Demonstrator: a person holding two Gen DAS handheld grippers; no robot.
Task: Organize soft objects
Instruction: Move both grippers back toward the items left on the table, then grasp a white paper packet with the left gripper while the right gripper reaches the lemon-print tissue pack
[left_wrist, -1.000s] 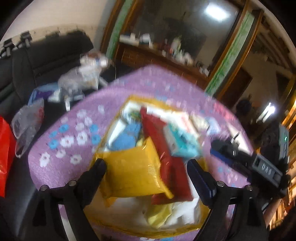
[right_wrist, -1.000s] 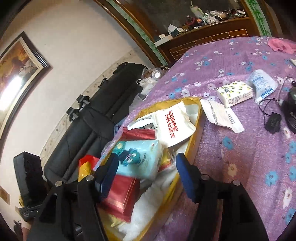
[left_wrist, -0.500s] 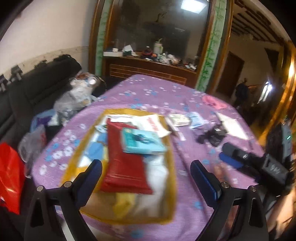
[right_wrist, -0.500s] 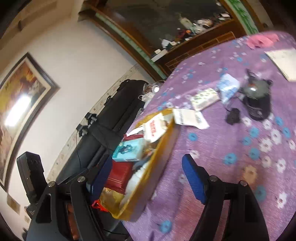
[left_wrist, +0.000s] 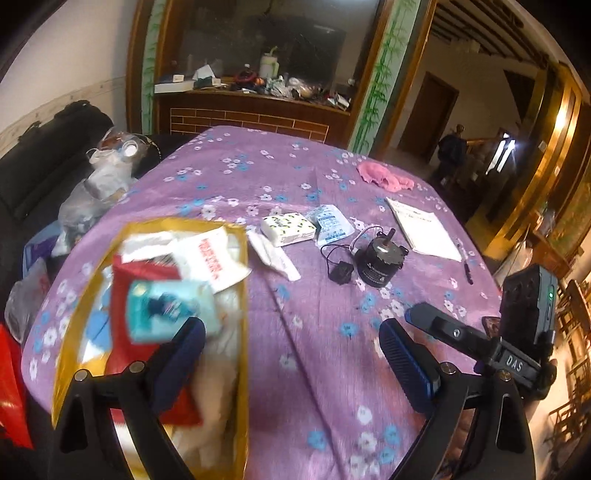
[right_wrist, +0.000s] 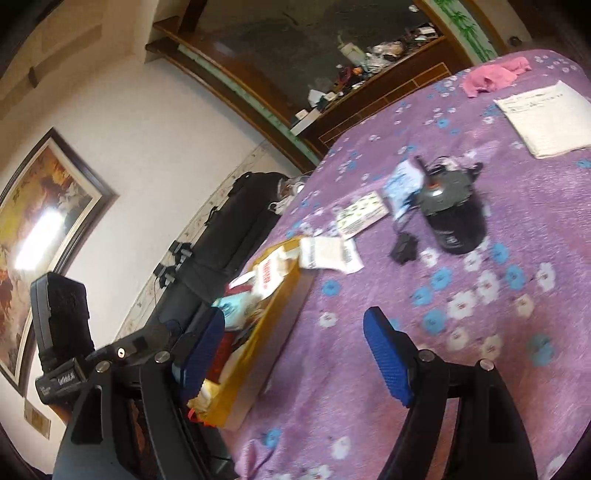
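Fingers (left_wrist: 402, 363) of both grippers spread and empty, left gripper (left_wrist: 291, 365) over the table's near edge beside the gold box (left_wrist: 242, 295), green-print tissue pack (left_wrist: 288, 229) lying ahead mid-table, long axis crosswise, right gripper (right_wrist: 295, 350) about as close.

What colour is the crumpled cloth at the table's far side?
Pink; clearest in the left wrist view.

The right hand-held gripper (right_wrist: 295, 354) hung over the purple flowered desk (right_wrist: 369, 387), jaws wide apart with nothing between them. The yellow box (right_wrist: 258, 354) of soft packets sat at the desk's left edge. Beyond lay a white packet (right_wrist: 328, 253), a tissue pack (right_wrist: 360, 214) and a black motor (right_wrist: 452, 208).
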